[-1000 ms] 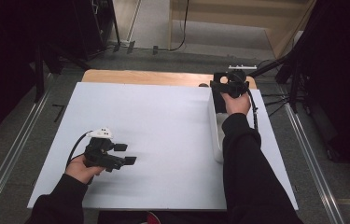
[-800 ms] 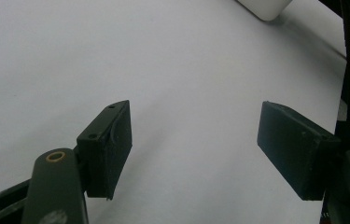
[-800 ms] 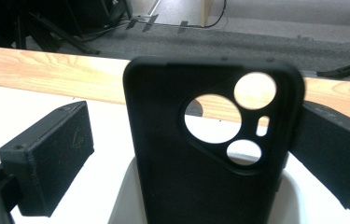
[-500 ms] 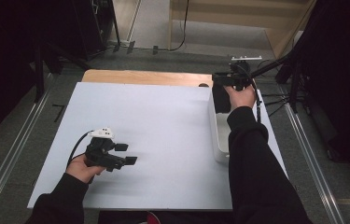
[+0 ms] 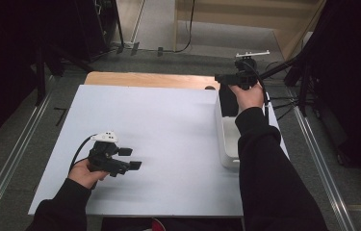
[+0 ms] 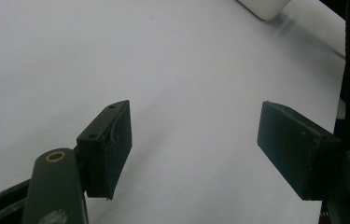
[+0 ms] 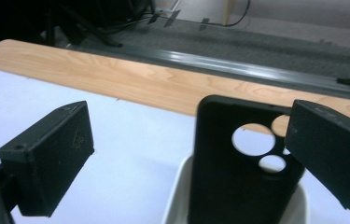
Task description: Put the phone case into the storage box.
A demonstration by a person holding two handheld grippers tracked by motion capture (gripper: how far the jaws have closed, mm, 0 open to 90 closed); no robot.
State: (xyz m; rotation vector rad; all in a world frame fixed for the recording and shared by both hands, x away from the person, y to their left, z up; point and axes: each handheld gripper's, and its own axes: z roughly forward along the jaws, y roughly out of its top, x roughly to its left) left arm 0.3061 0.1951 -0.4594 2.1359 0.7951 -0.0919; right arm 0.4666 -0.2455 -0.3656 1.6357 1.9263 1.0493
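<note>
Phone case [image 7: 238, 163]: propped upright in white tray [image 5: 226, 144], likely for easy pickup. Right gripper [image 7: 186, 154]: jaws apart around it. Left gripper [image 6: 193, 144]: jaws apart, idle over table [image 5: 168, 125].

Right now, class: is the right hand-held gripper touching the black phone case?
Cannot tell. In the right gripper view, the phone case stands between open jaws; the right jaw overlaps its edge.
</note>
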